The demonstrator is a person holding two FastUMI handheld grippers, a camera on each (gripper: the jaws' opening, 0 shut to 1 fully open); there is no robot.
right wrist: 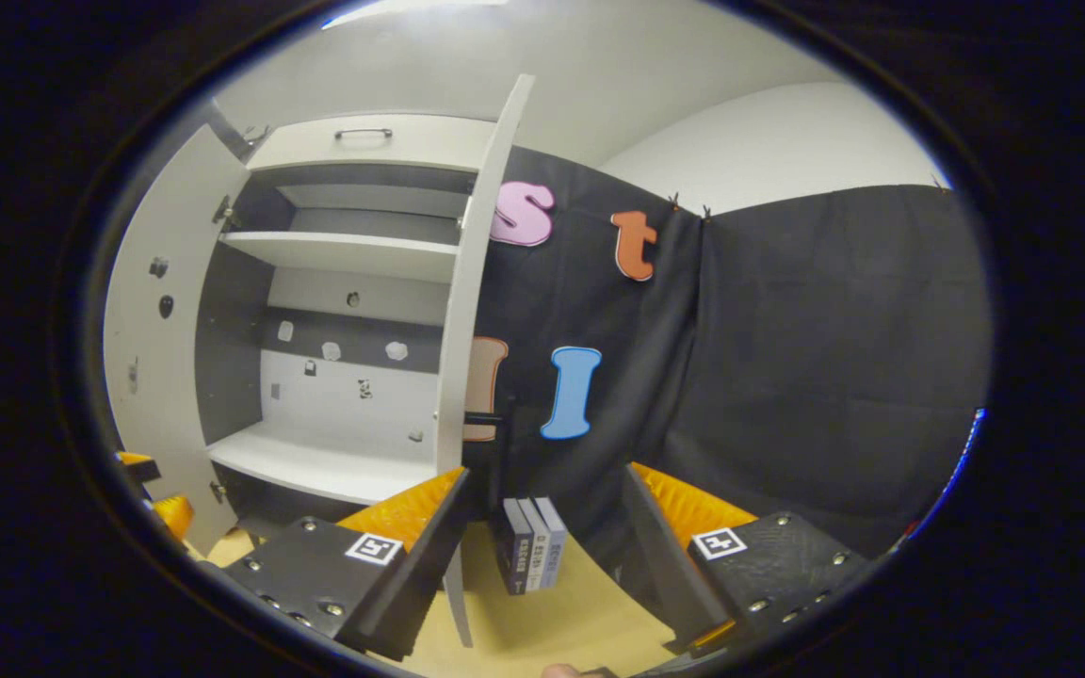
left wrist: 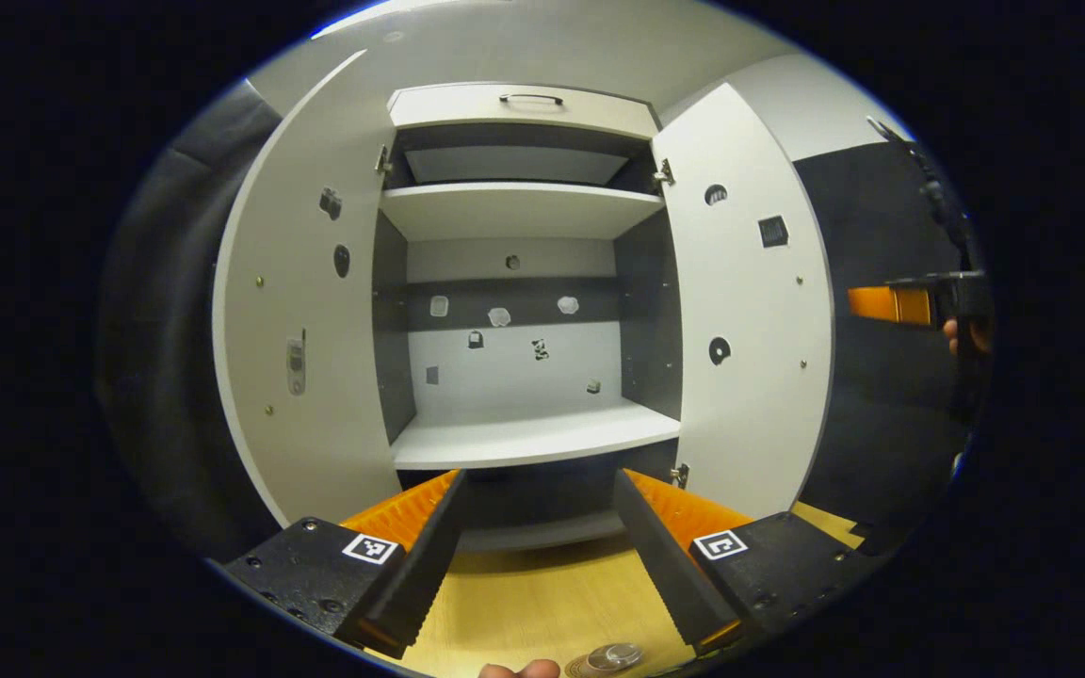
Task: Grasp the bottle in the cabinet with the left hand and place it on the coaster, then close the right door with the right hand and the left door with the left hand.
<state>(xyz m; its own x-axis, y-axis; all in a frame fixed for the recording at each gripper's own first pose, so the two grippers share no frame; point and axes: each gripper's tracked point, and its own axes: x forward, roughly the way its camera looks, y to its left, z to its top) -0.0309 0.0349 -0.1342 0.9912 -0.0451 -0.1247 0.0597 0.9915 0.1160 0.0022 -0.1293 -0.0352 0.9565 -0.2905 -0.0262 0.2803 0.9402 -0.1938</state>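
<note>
Left gripper (left wrist: pixel 538 556) wide apart and holding nothing, bottle (left wrist: pixel 610 656) on the wooden table (left wrist: pixel 542 603) just below it, right gripper (right wrist: pixel 542 556) wide too, books (right wrist: pixel 533 556) ahead, cabinet (left wrist: pixel 528 438) doors (left wrist: pixel 750 311) open beyond.

Cabinet doors (left wrist: pixel 302 311) and shelves (left wrist: pixel 533 441) before me: smooth matt laminate. Bench (left wrist: pixel 542 603) under my tongs: pale wood grain, smooth, slight sheen. Booth wall (right wrist: pixel 834 377): matt cloth, creased. Drawer handle (left wrist: pixel 530 97): metal look. Books (right wrist: pixel 533 556): glossy spines.
</note>
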